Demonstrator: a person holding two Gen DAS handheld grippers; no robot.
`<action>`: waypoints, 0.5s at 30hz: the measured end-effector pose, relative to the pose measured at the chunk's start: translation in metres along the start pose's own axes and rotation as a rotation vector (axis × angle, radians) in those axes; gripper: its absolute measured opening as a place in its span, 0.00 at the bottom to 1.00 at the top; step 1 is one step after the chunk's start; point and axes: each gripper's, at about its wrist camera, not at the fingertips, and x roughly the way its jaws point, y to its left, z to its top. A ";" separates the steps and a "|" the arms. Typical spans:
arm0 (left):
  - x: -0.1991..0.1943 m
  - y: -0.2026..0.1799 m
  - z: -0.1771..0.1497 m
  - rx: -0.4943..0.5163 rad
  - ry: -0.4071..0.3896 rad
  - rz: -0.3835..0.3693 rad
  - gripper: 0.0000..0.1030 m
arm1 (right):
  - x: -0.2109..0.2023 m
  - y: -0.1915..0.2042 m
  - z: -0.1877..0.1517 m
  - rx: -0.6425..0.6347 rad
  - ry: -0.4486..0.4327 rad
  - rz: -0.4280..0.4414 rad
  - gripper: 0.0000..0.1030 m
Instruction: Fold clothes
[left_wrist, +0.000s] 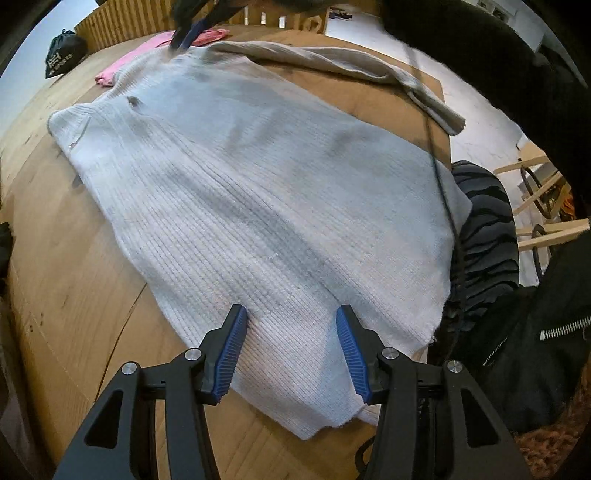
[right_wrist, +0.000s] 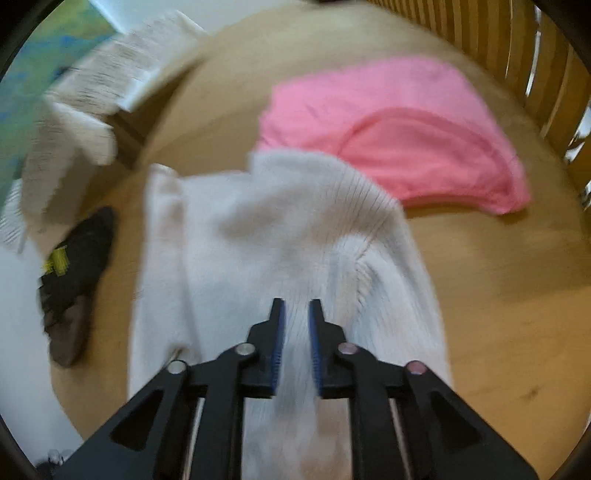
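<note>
Lying spread across a round wooden table (left_wrist: 66, 280), the white ribbed sweater (left_wrist: 258, 192) has one sleeve trailing toward the far edge. The left gripper (left_wrist: 291, 314) hovers wide apart over its hem; the right gripper (right_wrist: 296, 308), jaws narrowly parted, hangs above the shoulder. A pink garment (right_wrist: 399, 136) lies beyond, beside a slatted wooden wall (right_wrist: 517, 44).

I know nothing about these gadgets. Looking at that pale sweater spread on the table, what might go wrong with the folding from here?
1. The white ribbed sweater hangs over the wooden table's edge on one side; a tug might drag it off.
2. Its far corner overlaps the pink garment, which could get pulled along.
3. The left gripper has its jaws wide open above the hem, while the right gripper has jaws close together over a raised ridge; uneven grabs may skew the fold.
</note>
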 end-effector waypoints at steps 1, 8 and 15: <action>-0.003 -0.002 0.001 0.000 -0.005 0.008 0.47 | -0.015 -0.006 -0.010 -0.009 -0.005 -0.023 0.45; -0.024 -0.049 0.027 0.059 -0.078 -0.030 0.47 | -0.094 -0.063 -0.097 -0.018 0.028 -0.133 0.45; -0.012 -0.085 0.050 0.102 -0.077 -0.070 0.47 | -0.098 -0.066 -0.191 -0.032 0.071 -0.165 0.45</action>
